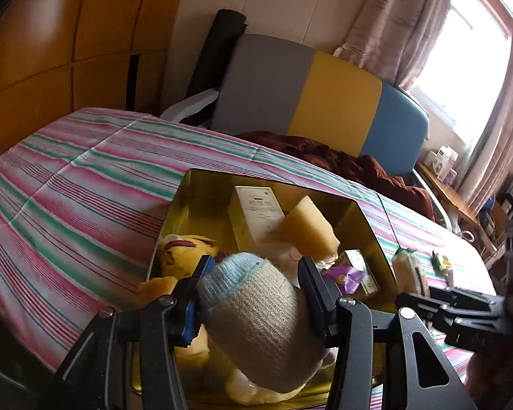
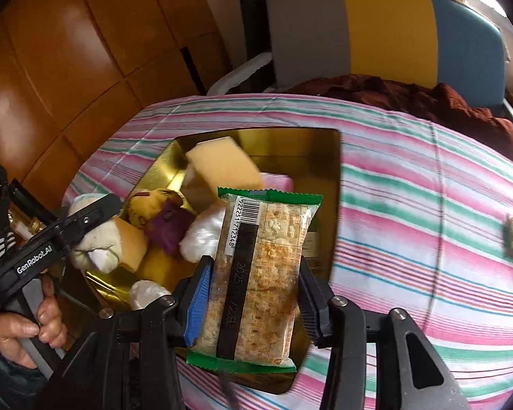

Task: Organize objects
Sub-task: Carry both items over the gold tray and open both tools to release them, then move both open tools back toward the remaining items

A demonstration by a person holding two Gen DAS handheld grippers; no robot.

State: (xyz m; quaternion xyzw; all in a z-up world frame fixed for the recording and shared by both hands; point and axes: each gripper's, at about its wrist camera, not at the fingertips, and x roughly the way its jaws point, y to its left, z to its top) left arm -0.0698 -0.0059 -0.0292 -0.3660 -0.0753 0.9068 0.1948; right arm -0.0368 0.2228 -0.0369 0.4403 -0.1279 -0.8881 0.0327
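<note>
A bed with a pink, green and white striped cover (image 1: 68,184) carries an open gold tin box (image 1: 184,191).

The left gripper (image 1: 253,283) hovers over the near end of the box. Its 2 fingers (image 1: 196,294) pinch a rolled knitted sock (image 1: 256,321), grey with a pale blue toe, held just above the things in the box. In the right wrist view this same gripper comes in from the left, with a hand (image 2: 24,328) on its handle.

The right gripper (image 2: 253,283) is above the box's near right corner. Its fingers (image 2: 198,290) pinch a clear snack packet (image 2: 260,273) with green sealed ends and a barcode, holding it upright.

Inside the box lie a yellow plush toy (image 1: 184,249), a white carton (image 1: 253,212), a purple wrapper (image 1: 345,276) and a yellow sponge block (image 1: 307,229), which looks blurred and tilted above the carton.

On the cover to the right of the box are a few small packets (image 1: 441,259), too blurred to name. Behind the bed stand a grey, yellow and blue headboard (image 1: 338,99), a dark red blanket (image 1: 359,164) and a curtained window (image 1: 461,48).
</note>
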